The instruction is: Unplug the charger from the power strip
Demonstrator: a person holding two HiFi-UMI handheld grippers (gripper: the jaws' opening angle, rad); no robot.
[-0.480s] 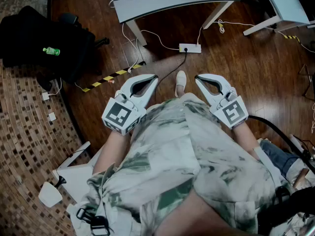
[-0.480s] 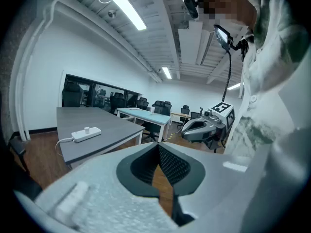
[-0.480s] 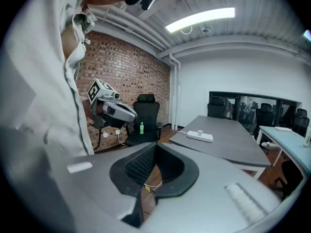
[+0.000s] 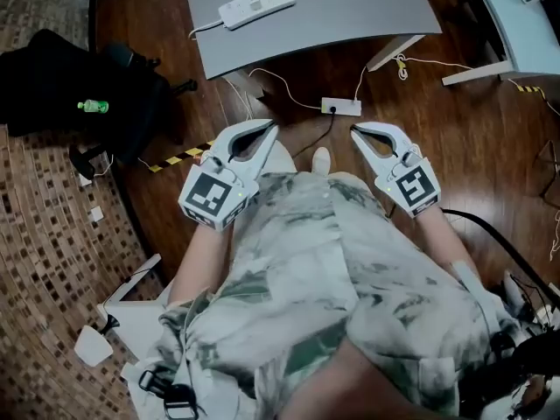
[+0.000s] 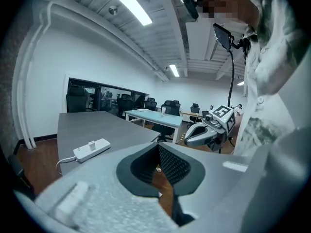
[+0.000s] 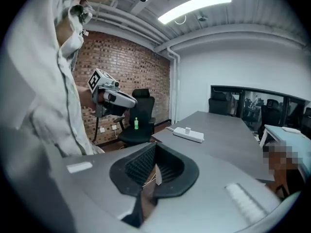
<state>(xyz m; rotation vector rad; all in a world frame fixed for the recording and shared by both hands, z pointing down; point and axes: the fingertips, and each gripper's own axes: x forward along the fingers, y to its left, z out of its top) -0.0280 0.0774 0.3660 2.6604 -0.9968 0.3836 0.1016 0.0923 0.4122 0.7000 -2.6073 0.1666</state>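
Observation:
A white power strip (image 4: pixel 255 5) lies on the grey table (image 4: pixel 332 16) ahead of me. A small white charger (image 5: pixel 91 143) stands plugged into the strip (image 5: pixel 91 149); in the right gripper view the charger (image 6: pixel 187 129) shows on top of the strip (image 6: pixel 188 134). My left gripper (image 4: pixel 265 132) and right gripper (image 4: pixel 357 132) hover in front of my body, well short of the table, both shut and empty. Each points toward the table, seen past the left jaw tips (image 5: pixel 158 145) and the right jaw tips (image 6: pixel 155 147).
A second power strip (image 4: pixel 340 106) with cables lies on the wooden floor under the table edge. A black office chair (image 4: pixel 79 68) with a green bottle (image 4: pixel 92 106) stands at the left. Yellow-black tape (image 4: pixel 179 158) marks the floor. Another table (image 4: pixel 516 16) stands at the right.
Both grippers have shifted slightly forward toward the table, and more of the tabletop and the power strip shows in the head view. The jaws look unchanged.

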